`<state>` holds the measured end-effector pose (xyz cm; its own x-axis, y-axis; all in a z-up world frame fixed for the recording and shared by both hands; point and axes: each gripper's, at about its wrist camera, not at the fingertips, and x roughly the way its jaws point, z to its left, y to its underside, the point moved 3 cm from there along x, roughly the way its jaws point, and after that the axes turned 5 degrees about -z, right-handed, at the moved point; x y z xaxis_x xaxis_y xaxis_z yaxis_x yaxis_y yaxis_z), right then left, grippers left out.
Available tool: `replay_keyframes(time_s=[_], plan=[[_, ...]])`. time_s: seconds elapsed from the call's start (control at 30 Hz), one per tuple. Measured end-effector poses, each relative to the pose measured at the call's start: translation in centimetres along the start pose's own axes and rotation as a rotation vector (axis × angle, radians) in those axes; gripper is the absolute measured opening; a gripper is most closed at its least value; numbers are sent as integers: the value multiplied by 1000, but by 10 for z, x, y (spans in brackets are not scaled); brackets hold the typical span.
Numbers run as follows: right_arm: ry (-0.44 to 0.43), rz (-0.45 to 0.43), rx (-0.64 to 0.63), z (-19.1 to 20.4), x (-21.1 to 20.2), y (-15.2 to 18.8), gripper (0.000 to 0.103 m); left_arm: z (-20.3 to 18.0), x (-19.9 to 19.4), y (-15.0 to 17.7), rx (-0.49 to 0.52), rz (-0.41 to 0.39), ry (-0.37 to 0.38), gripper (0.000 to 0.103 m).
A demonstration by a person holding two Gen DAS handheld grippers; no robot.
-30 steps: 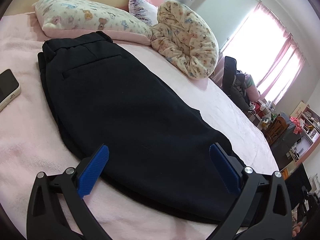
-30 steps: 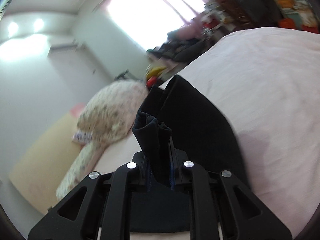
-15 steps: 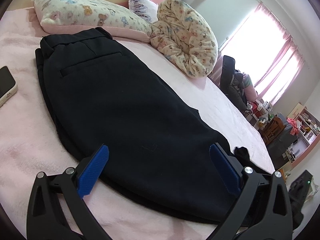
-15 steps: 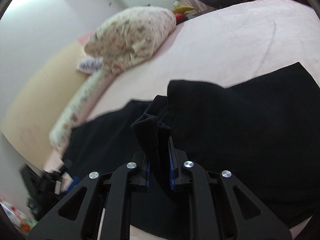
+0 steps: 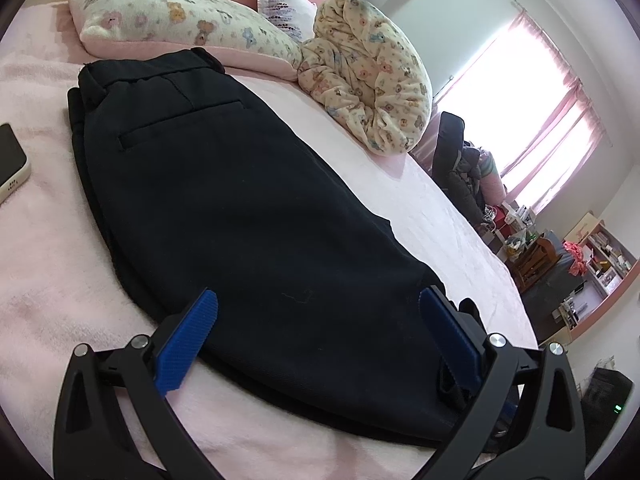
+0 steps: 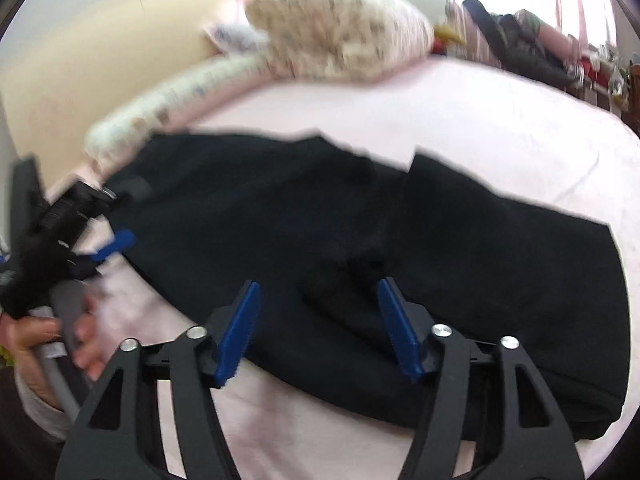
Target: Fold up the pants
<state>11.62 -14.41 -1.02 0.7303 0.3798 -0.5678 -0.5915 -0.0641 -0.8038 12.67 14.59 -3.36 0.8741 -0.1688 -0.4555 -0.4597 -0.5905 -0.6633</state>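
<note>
So the black fabric pants [image 5: 248,216] are lying flat on the pink fuzzy bedspread [image 5: 48,264], waistband up at 11 o'clock by the floral pillow [image 5: 172,20]. Left gripper [image 5: 316,336] is spread wide, holding nothing, fingers either side of the leg end. Right gripper [image 6: 316,328] is also open and empty over the dark cloth. White-edged phone [image 5: 12,168] sits at 9 o'clock.
</note>
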Motion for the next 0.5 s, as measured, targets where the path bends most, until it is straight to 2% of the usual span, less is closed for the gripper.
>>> replay_keyframes(time_s=[0.03,0.13,0.37,0.43,0.5], plan=[[28,-24,2,-3,-5,-1,46,0,0,0,-3,0,1,101],[125,-16,4,-19,-1,-3,38,-1,-1,1,0,1,1,101],[127,85,-26,-17,36,2,36,-1,-1,1,4,4,-1,101],[155,90,-25,-21,40,4,21,-1,0,1,8,6,-2,101],[130,62,86,-37,35,1,12,-1,0,1,9,9,1,101]])
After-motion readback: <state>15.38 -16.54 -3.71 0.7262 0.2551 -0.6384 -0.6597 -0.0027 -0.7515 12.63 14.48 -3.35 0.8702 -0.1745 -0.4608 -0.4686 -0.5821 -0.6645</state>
